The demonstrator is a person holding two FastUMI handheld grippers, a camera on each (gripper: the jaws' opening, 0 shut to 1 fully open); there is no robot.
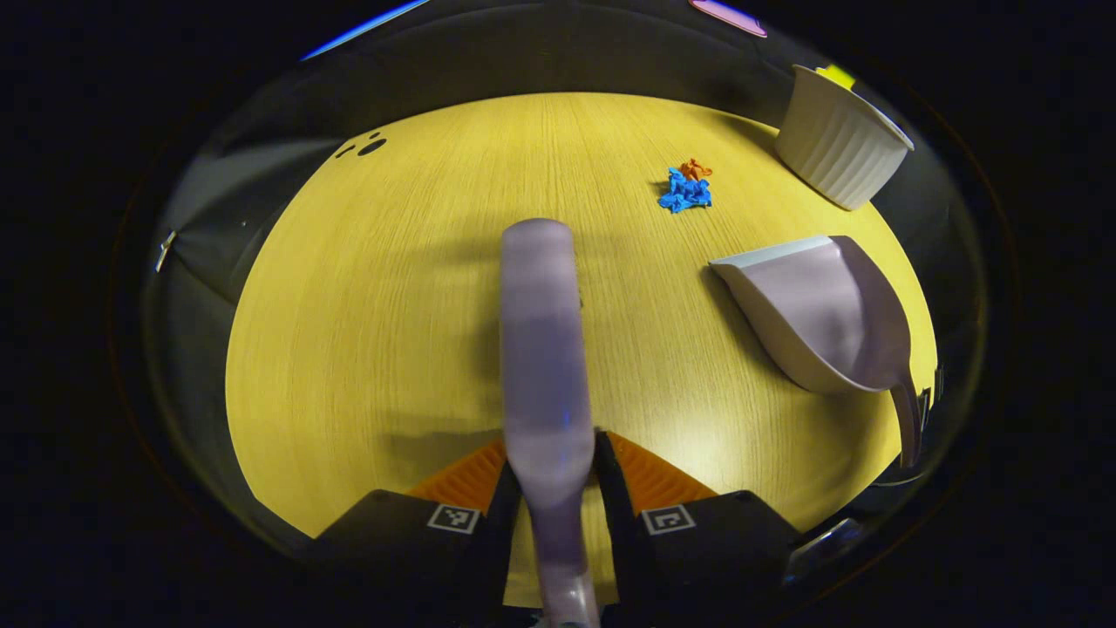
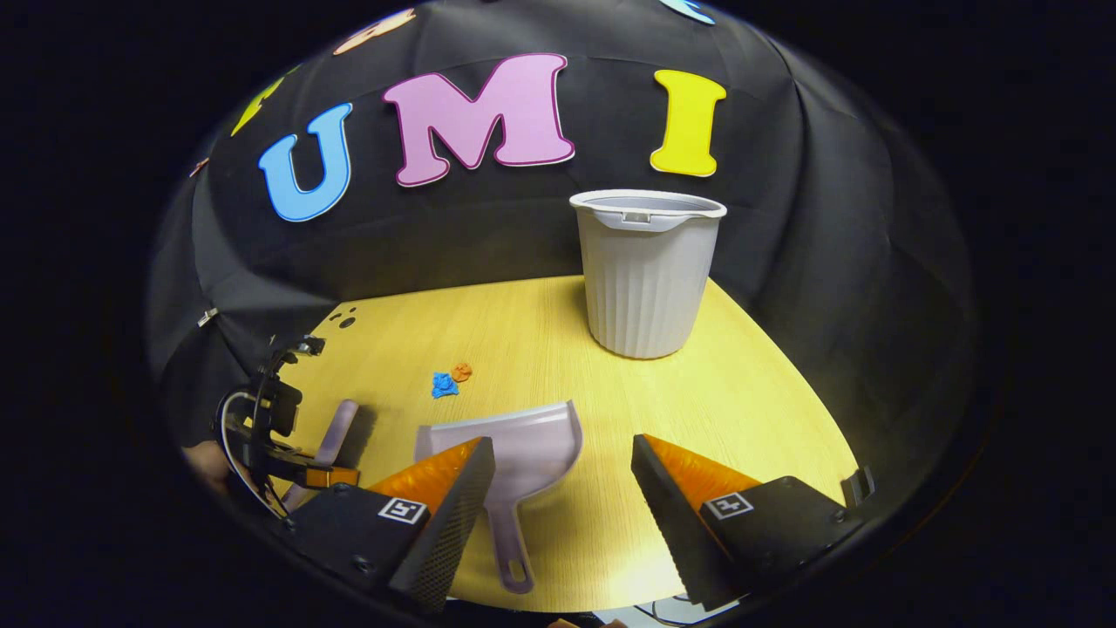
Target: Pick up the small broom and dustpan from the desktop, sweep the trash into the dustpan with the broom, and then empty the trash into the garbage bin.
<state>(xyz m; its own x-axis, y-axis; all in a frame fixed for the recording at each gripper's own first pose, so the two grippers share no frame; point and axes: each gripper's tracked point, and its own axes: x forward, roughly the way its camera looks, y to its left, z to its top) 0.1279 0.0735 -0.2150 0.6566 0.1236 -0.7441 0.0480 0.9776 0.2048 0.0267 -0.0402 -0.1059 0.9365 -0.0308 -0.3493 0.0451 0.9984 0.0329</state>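
Progress is sitting at the pickup: the left tool (image 1: 551, 488) is gripping the broom (image 1: 542, 349), the right tool (image 2: 558, 488) is hanging open over the dustpan (image 2: 514, 449) lying on the worktop (image 2: 750, 410), while trash (image 2: 450, 380) at ten o'clock and the garbage bin (image 2: 647, 275) at twelve are waiting.

Recording booth: black cloth wall (image 2: 828, 262), wooden desktop (image 2: 523, 331)

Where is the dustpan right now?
The dustpan lies flat on the desk, ungrasped, its handle pointing between the right gripper's open fingers in the right gripper view. The trash lies beyond it to the left, the bin beyond to the right.
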